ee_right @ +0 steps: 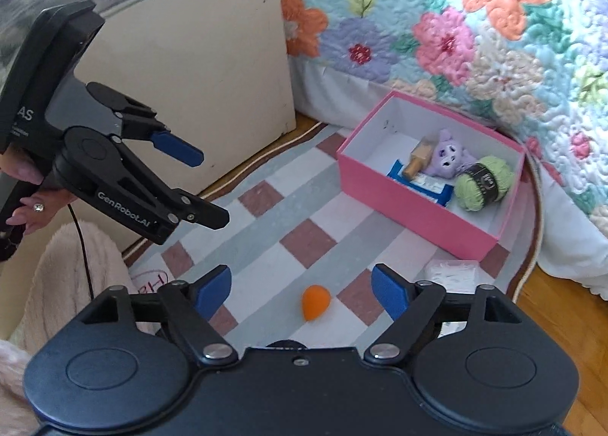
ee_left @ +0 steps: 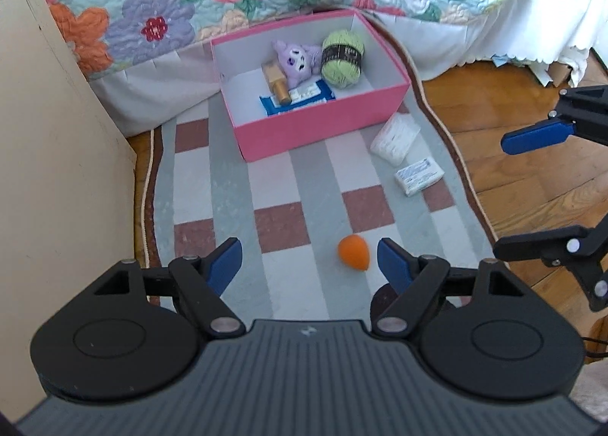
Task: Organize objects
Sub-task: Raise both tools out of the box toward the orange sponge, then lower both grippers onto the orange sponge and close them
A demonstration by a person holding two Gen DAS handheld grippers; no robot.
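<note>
Both grippers open w/ orange sponge (ee_left: 354, 252) btwn.

Checked rug (ee_left: 212, 185) on wood floor (ee_left: 505, 155); floral quilt (ee_right: 437, 37) over bed.

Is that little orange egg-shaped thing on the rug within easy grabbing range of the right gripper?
Probably yes. The right gripper is open, and the orange sponge lies alone on the rug just ahead of it, nothing between.

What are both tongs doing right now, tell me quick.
Left tongs: open, holding nothing; orange sponge lies on the rug between the tips.
Right tongs: open, holding nothing.
</note>
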